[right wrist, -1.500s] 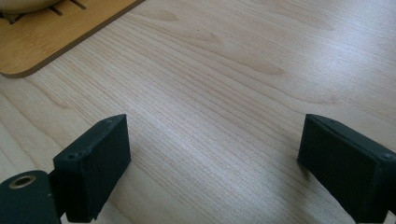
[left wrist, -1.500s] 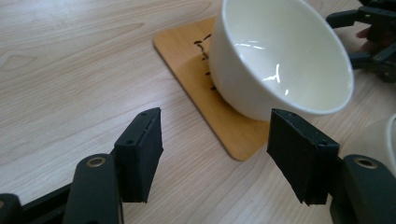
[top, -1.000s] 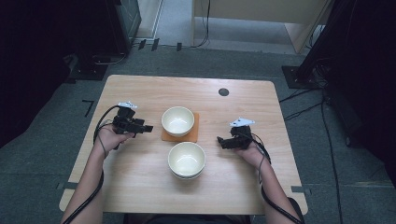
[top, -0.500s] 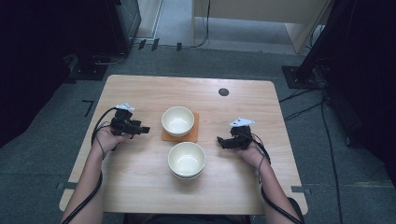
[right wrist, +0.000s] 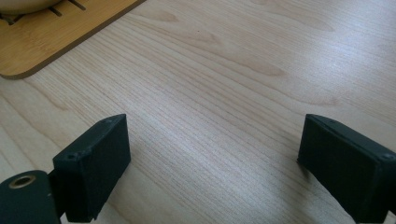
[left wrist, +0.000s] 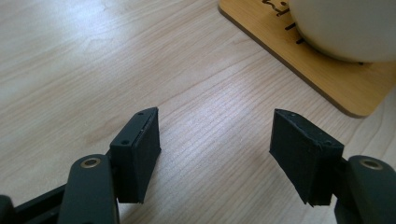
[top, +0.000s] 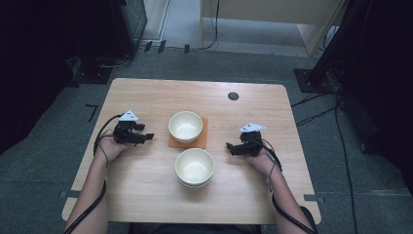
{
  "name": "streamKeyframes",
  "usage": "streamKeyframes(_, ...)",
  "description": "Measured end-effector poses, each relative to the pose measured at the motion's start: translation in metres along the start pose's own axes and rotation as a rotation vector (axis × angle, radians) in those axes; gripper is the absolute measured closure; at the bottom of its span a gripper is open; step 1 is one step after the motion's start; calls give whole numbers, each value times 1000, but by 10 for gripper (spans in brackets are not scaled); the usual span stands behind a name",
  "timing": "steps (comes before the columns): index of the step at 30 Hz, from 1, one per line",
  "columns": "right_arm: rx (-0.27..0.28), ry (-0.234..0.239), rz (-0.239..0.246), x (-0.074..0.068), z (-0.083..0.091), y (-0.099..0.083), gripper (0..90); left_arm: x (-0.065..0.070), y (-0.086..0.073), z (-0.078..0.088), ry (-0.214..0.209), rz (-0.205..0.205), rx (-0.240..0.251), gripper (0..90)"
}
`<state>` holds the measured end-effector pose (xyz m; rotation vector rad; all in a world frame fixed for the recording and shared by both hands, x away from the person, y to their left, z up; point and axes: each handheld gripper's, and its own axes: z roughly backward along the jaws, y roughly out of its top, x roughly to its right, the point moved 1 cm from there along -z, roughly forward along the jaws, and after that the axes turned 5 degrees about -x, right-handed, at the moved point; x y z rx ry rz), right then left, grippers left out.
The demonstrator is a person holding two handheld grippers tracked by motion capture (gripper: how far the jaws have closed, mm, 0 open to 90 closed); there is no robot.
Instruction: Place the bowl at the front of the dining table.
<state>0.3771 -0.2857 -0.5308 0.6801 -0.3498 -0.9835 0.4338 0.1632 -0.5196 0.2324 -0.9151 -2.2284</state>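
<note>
**Two bowls, both grippers idle**

Pale wood table [top: 146, 195] on grey carpet, dark racks around. Far bowl [top: 185, 126] sits on an orange wooden coaster [top: 201, 140]; near bowl [top: 194, 165] stands just in front of it, possibly two stacked, hard to tell. Left gripper [top: 147, 137] low beside the coaster, jaws apart, nothing between. Right gripper [top: 229, 146] likewise spread and empty.

Judgement: to lift a bowl well, straddle the rim squarely with one jaw inside, then close gently.

Coaster carries dark marks [left wrist: 280, 9]; unreadable.
</note>
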Motion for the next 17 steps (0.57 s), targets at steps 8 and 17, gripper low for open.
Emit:
streamKeyframes(8,0,0,-1,0,0,0,84,-2,-3,-1,17,-12,25,293)
streamKeyframes(17,-1,-2,-4,0,0,0,85,1,-1,-4,43,-26,14,241)
